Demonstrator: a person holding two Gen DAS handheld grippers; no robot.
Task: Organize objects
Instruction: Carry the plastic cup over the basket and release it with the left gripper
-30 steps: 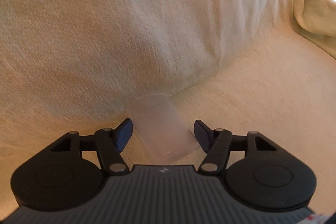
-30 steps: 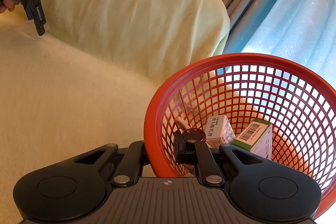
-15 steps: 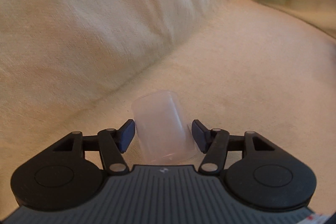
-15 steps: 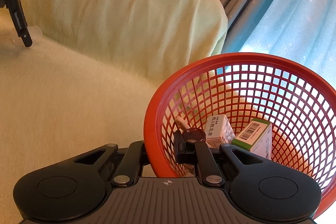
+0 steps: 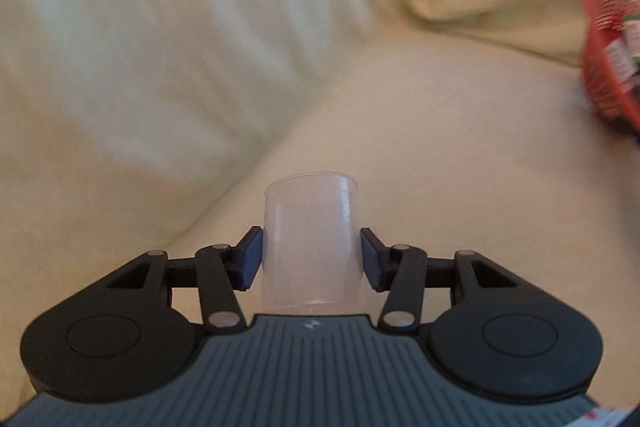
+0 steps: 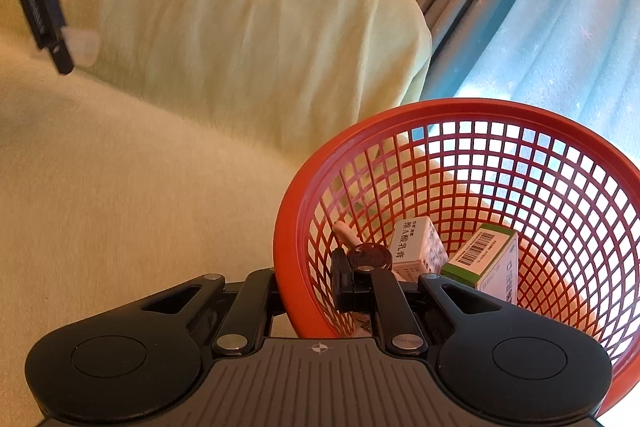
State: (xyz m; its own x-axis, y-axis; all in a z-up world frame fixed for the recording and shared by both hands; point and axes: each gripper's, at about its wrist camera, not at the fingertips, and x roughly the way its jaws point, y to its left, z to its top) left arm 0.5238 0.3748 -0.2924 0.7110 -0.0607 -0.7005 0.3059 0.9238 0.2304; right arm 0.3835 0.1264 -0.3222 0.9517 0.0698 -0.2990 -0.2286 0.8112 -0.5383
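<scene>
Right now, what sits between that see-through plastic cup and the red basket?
Nothing: only bare cream sofa cushion separates the translucent plastic cup from the red mesh basket, seen in the left wrist view.

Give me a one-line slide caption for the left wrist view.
Left gripper clamps a translucent plastic cup above the cream sofa, red basket at far right.

The left gripper (image 5: 312,259) has its two blue-padded fingers (image 5: 251,259) pressed against opposite sides of a translucent cup (image 5: 311,247), which it holds clear of the cushion. The right gripper (image 6: 308,287) is clamped on the near rim of a red basket (image 6: 500,115), one finger outside the wall, the other inside.
</scene>
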